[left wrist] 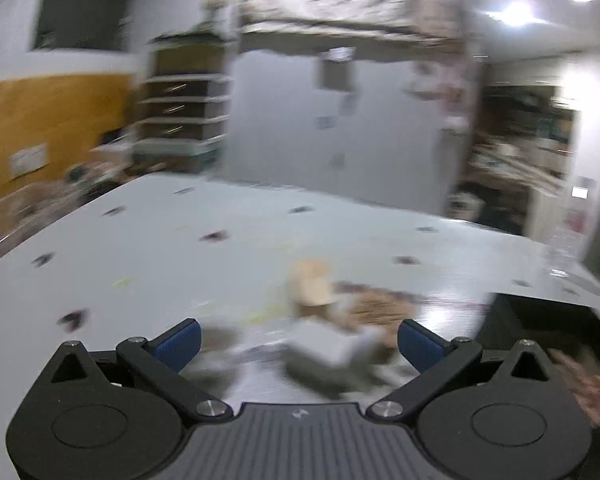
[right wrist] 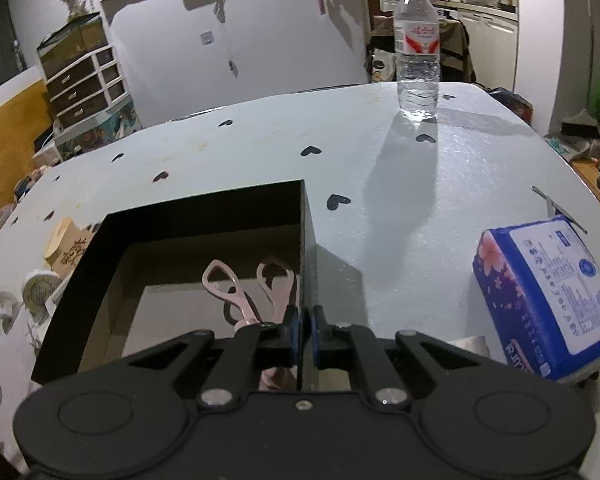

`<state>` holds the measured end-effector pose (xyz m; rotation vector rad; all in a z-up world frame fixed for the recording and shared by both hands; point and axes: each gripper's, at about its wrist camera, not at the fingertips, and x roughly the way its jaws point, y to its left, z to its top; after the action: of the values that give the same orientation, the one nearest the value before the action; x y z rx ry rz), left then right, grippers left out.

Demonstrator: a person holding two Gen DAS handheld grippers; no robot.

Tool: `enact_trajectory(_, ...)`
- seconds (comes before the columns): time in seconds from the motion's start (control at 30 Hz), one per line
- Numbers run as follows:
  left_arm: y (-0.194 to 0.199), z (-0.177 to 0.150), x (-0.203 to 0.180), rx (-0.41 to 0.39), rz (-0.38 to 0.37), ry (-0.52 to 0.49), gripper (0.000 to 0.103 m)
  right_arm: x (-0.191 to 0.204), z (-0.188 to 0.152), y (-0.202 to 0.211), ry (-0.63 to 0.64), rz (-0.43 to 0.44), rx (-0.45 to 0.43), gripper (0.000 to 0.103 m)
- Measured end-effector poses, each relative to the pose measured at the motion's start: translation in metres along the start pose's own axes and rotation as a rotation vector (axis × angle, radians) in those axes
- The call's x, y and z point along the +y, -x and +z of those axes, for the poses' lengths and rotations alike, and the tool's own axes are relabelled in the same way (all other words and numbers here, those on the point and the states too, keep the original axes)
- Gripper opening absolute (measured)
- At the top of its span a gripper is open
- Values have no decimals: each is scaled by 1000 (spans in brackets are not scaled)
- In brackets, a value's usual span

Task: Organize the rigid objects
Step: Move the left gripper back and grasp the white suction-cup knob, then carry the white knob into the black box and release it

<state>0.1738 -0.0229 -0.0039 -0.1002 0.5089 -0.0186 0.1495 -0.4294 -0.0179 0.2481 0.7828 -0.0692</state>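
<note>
An open black box (right wrist: 204, 208) sits on the pale table (right wrist: 380, 168), with pink scissors (right wrist: 244, 292) lying inside it. My right gripper (right wrist: 306, 326) is shut on the box's right wall, which runs between the blue pads. The left wrist view is blurred by motion. There my left gripper (left wrist: 300, 338) is open, and nothing sits between its blue fingers (left wrist: 182, 340). Ahead of it lie a tan box (left wrist: 314, 286) and a white box (left wrist: 328, 346). The black box (left wrist: 548, 320) shows at the right of that view.
A clear water bottle (right wrist: 417, 52) stands at the table's far edge. A blue tissue pack (right wrist: 548, 292) lies near right, with a thin metal tool (right wrist: 556, 208) behind it. A tan carton (right wrist: 66, 244) and a round roll (right wrist: 40, 288) lie left of the black box.
</note>
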Motion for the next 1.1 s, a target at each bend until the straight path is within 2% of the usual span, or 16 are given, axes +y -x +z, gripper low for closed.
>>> enact_trajectory(0.1,-11,0,20,38,91,61,101,0,-2,0,-22,-7,-9,6)
enact_trajectory(0.2,-20,-2,38,63,134,102,94,1,-5,1,-36,-18,-21,6)
enact_trajectory(0.3,-28,-3,44,93,156,106,78,4,-7,2,-34,-33,-34,6)
enact_trajectory(0.37,-35,-3,45,111,153,98,64,3,-9,2,-48,-32,-42,6)
enact_trajectory(0.47,-45,-2,46,139,136,86,56,2,-9,2,-64,-32,-48,6)
enact_trajectory(0.73,-65,-3,42,184,165,94,50,4,-10,3,-56,-38,-51,6)
enact_trajectory(0.83,-67,-3,41,192,161,91,43,4,-11,3,-56,-34,-50,6)
enact_trajectory(0.93,-68,-3,41,193,163,84,31,4,-11,3,-57,-32,-50,6)
enact_trajectory(1.1,-64,-3,43,169,149,86,31,4,-10,3,-50,-35,-47,6)
